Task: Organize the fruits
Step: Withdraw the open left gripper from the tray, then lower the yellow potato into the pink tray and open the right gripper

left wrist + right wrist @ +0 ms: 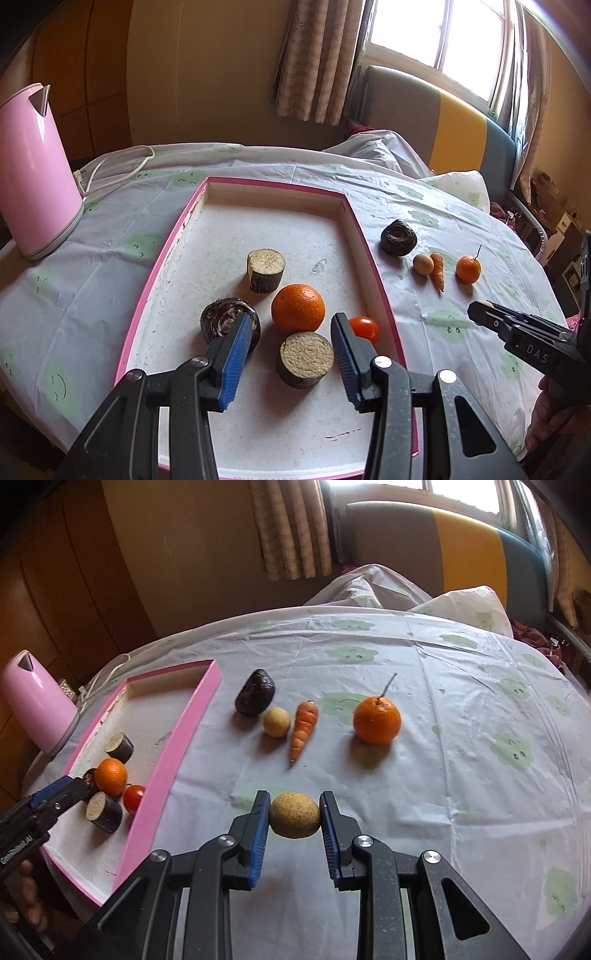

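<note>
Low centre of the right wrist view, the right gripper (294,814) pinches a rough tan ball-shaped fruit (294,815). Keep pressure steady, lift clear of the counter (461,701), then carry left over the pink-rimmed tray (173,753); the left gripper (288,334) hangs spread above it.

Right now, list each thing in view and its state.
Right gripper: shut on tan ball.
Left gripper: open, above pink tray.
Large orange: in tray.
Cherry tomato: in tray.
Stemmed tangerine: on tablecloth.
Carrot: lying flat on tablecloth.
</note>
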Tool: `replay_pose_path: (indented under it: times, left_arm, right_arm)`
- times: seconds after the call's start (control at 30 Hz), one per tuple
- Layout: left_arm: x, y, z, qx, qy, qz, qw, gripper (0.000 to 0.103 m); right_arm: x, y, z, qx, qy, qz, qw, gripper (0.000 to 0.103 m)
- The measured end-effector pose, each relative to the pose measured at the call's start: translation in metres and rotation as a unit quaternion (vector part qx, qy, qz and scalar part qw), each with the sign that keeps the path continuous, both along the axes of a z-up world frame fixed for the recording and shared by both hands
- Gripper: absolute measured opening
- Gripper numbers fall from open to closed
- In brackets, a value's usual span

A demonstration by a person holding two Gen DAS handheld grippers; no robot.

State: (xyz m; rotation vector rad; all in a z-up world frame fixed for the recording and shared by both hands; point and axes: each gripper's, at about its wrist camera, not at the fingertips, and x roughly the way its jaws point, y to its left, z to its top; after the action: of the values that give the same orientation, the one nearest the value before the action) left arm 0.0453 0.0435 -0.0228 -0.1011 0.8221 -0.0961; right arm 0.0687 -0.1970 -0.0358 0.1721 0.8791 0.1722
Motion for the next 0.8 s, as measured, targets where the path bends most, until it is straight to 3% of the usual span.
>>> replay_pose_path:
  times: [0.5, 0.8]
  left_arm:
    - [-0.003, 0.014, -0.002, -0.005, -0.001, 0.014, 0.9999, 0.045]
    - [-0.004, 0.032, -0.004, -0.014, -0.001, 0.037, 0.9992, 0.045]
  right_arm:
    - [0.007, 0.074, 0.018, 0.02, -0.017, 0.093, 0.995, 0.027]
    - [0.031, 0.111, 0.016, 0.026, -0.002, 0.121, 0.992, 0.027]
